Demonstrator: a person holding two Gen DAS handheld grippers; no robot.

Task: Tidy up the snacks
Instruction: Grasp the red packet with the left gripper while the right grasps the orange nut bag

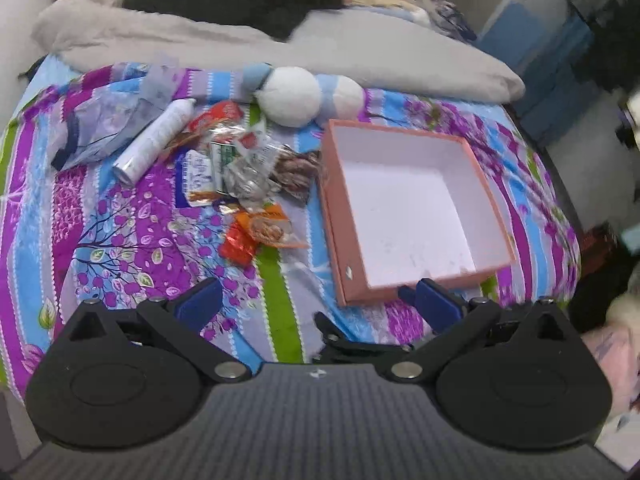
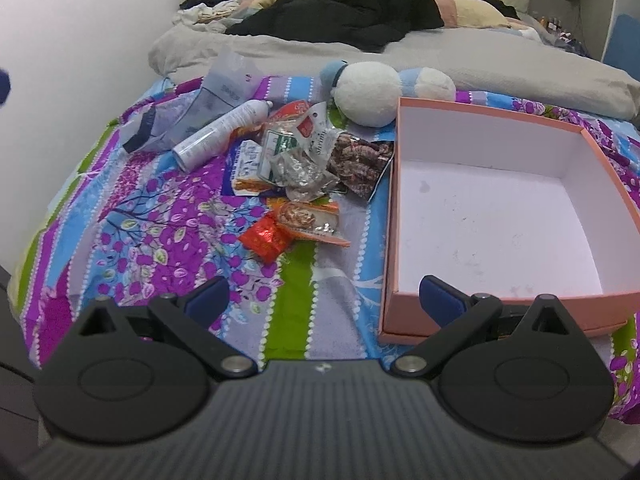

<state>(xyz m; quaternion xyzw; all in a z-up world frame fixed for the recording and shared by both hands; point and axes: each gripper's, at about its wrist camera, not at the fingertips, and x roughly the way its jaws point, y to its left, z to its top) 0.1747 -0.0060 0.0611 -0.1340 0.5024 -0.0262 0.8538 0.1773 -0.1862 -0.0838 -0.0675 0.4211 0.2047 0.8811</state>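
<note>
Left wrist view: left gripper (image 1: 316, 300), fingers spread wide, nothing held. A heap of snack packets (image 1: 244, 172) is seen ahead and slightly left; a pink box (image 1: 340, 216), empty, ahead to the right. A white spray can (image 1: 154, 140) and plush toy (image 1: 290, 96) are noted beyond the heap.

Right wrist view: right gripper (image 2: 324, 300), likewise spread and empty. Red packet (image 2: 266, 238) lies nearest, ahead-left; box rim (image 2: 390, 216) just right. Risk judged: crinkled, overlapping film may be pinched in twos, or bedsheet (image 2: 160, 240) snagged.

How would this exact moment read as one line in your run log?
stage: start | left tool: open, empty | right tool: open, empty | snack pile: on bedspread, left of box | pink box: holds nothing
</note>
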